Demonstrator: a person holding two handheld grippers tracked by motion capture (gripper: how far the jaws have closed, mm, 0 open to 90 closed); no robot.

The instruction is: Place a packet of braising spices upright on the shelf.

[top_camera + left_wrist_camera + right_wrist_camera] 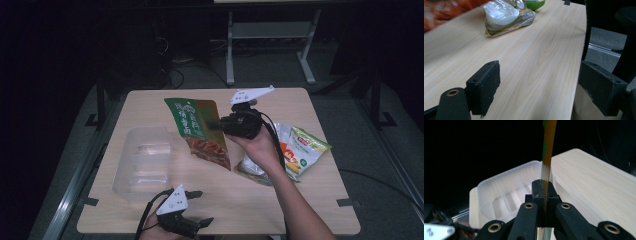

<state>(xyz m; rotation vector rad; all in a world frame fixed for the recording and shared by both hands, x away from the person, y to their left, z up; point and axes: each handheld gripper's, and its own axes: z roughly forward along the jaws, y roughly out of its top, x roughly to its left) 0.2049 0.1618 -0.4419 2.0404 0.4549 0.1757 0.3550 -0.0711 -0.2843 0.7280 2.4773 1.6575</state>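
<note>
Surface: a pale wooden surface [300,200] carries everything here, with a dark floor around it.
Tray: one clear plastic tray with ribbed compartments [142,162] sits on the left half of the surface, and nothing lies in it. In the right gripper view it lies straight ahead of the jaws [506,192].
Green pouch: one flat green and gold snack pouch with a red-brown lower part [197,130] hangs in the air above the middle of the surface, just right of the tray, tilted with its top edge up.
Other packs: two more lie at the right side, a white and green bag with orange print [305,147] and a clear pack with pale contents [250,165] touching it; the left gripper view has that clear pack at the far end [506,17].
Right tool: the right tool [220,124] is clenched on the pouch's side edge, and the right gripper view has the thin foil edge pinched between its two black pads [545,192].
Left tool: the left tool [200,207] rests low at the near edge, released, jaws wide apart with bare wood between them.
Step in hand: I judge this as the carry, pouch lifted and heading for the tray.
Next move: it calls for swinging the pouch left over the tray, lowering it flat, then letting go.
Count: one tray, three packs, two tools.
</note>
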